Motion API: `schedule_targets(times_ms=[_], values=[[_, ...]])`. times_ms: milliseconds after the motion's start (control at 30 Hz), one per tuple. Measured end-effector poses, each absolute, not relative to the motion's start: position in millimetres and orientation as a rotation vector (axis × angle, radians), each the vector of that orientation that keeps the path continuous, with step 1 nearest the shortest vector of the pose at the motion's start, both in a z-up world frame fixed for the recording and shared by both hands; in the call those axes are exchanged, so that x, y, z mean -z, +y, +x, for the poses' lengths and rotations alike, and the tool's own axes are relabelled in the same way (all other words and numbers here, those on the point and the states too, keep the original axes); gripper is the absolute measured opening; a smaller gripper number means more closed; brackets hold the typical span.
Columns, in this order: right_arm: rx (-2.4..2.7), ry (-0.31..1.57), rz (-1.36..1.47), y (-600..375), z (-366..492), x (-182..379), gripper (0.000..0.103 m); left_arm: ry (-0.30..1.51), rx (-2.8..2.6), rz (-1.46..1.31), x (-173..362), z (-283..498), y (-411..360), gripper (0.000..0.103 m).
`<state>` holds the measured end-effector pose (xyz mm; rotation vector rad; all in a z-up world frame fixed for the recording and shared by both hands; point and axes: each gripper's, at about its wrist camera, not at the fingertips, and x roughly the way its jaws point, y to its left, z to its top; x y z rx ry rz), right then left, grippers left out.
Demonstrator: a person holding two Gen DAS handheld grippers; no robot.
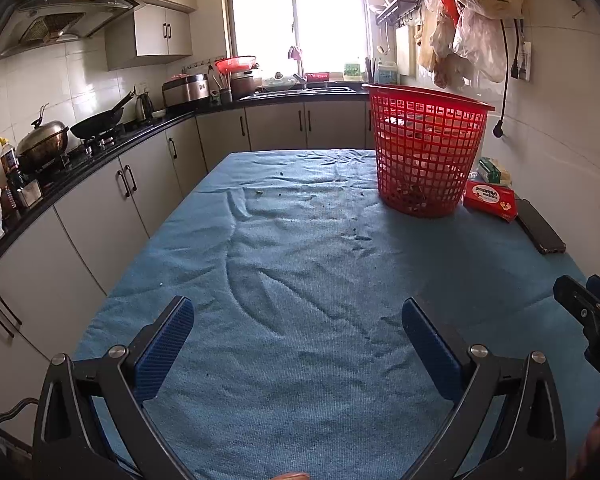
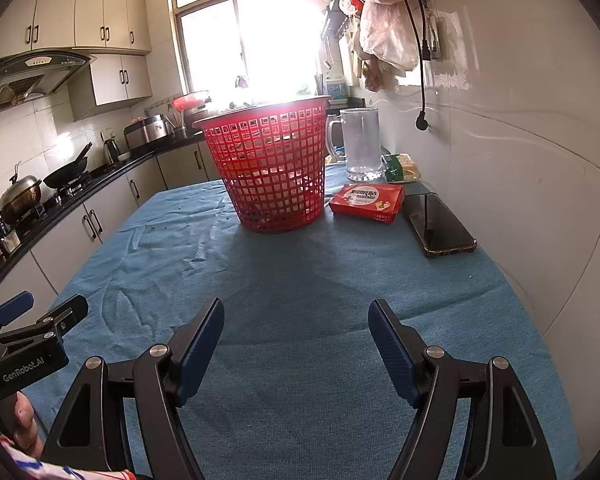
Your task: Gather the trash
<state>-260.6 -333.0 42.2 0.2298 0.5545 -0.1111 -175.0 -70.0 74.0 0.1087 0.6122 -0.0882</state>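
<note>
A red mesh basket [image 1: 428,152] stands on the blue cloth [image 1: 300,280] at the far right of the table; it also shows in the right wrist view [image 2: 274,168]. Dark scraps lie in its bottom. Small dark crumbs [image 1: 259,192] dot the cloth left of it. My left gripper [image 1: 298,308] is open and empty, low over the near part of the cloth. My right gripper [image 2: 296,312] is open and empty, beside the left one, which also shows in the right wrist view [image 2: 40,312].
A red box [image 2: 367,202], a black phone [image 2: 438,224], a glass mug [image 2: 360,144] and a green-yellow packet [image 2: 402,168] sit by the right wall. Plastic bags [image 2: 384,36] hang above. A counter with a wok [image 1: 98,122] and pots runs along the left.
</note>
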Motion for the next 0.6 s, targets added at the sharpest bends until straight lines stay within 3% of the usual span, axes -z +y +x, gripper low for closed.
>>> schedule_targets(times_ms=[600], values=[[0.116,0.563,0.246,-334.6,-262.2,-39.5,0.079,0.624,0.094,0.119,-68.7,-177.1,-72.1,0.103]])
